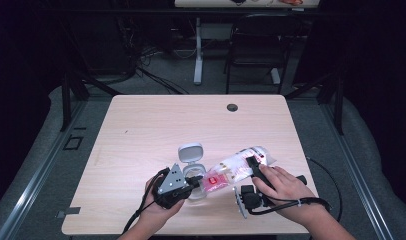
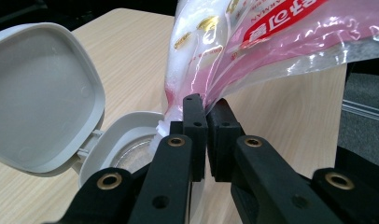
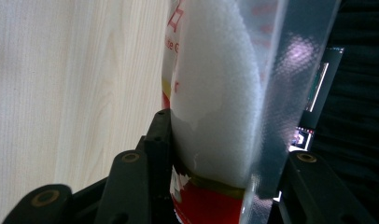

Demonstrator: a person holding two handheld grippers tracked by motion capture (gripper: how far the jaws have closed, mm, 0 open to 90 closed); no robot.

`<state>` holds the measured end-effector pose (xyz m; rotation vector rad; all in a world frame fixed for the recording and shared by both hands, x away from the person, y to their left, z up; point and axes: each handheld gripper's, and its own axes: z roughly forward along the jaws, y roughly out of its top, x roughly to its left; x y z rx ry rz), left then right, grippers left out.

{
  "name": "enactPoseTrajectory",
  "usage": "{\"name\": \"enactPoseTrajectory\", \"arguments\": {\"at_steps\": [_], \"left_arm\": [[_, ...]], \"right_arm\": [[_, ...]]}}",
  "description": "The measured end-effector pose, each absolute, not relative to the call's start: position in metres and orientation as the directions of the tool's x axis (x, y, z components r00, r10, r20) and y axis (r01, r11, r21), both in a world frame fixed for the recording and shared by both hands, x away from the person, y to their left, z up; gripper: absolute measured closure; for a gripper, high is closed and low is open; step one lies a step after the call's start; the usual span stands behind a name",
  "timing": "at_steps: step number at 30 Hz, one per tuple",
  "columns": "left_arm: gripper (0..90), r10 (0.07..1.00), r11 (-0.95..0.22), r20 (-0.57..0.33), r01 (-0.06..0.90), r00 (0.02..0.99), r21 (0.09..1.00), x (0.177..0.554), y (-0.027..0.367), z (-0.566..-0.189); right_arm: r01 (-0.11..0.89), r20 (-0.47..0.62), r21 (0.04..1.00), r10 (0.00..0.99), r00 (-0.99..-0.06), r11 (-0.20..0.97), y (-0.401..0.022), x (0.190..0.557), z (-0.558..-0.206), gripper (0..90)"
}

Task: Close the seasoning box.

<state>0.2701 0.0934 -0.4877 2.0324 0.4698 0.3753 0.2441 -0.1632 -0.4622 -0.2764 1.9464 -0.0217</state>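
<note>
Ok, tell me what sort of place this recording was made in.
Probably a lab or workshop set up for recording, not a kitchen: a bare wooden table on grey carpet, loose cables on the floor beyond it, and a black folding chair by another desk.

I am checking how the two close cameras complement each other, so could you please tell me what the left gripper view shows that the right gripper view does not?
Left gripper view: the grey container with its hinged lid open, and the left hand-held gripper pinching the bag's thin lower edge above it.

Right gripper view: the white granular contents bulging inside the bag, clamped by the right hand-held gripper.

Both: the clear plastic bag with red print and the wooden table.
</note>
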Motion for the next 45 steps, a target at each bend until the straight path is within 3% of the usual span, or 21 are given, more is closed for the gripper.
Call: {"name": "enactPoseTrajectory", "arguments": {"at_steps": [45], "left_arm": [[88.0, 0.481, -0.443, 0.065, 0.178, 0.874, 0.879, 0.2682, 0.0959, -0.4877]], "right_arm": [[-0.200, -0.914, -0.177, -0.237, -0.330, 0.964, -0.1586, 0.2424, -0.4565, 58.4]]}}
